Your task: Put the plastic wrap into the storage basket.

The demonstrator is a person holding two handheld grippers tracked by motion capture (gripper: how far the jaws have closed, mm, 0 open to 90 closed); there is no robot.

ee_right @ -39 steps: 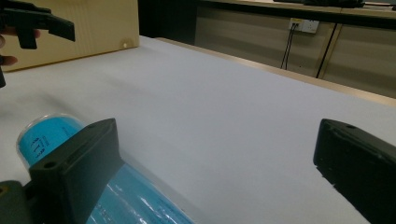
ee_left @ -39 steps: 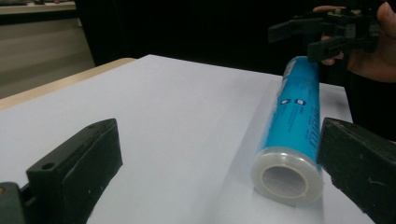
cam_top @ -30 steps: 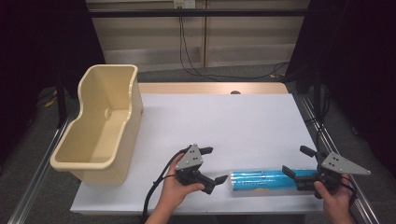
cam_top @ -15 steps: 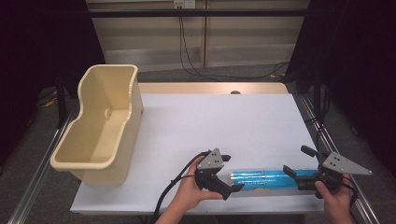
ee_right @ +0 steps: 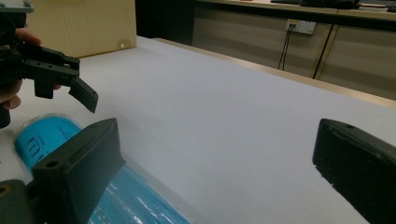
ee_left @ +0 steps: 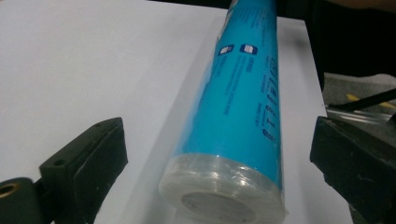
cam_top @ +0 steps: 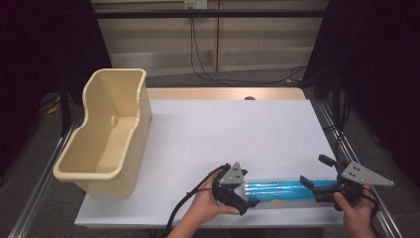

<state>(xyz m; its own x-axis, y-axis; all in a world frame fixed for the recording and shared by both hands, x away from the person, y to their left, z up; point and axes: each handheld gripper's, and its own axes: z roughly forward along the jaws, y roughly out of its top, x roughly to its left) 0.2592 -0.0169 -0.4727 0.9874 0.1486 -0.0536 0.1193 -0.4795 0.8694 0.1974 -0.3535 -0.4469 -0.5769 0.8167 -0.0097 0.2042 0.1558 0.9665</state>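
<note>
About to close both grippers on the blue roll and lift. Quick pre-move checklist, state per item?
1. Left gripper jaws open: ok.
2. Blue roll end sits between the left jaws, per the left gripper view: ok.
3. Right gripper jaws open: ok.
4. Roll between the right jaws: not ok, in the right gripper view it lies off by one jaw, not centred.
5. Roll lying flat on the white table: ok.
6. Beige bin upright: ok.
</note>
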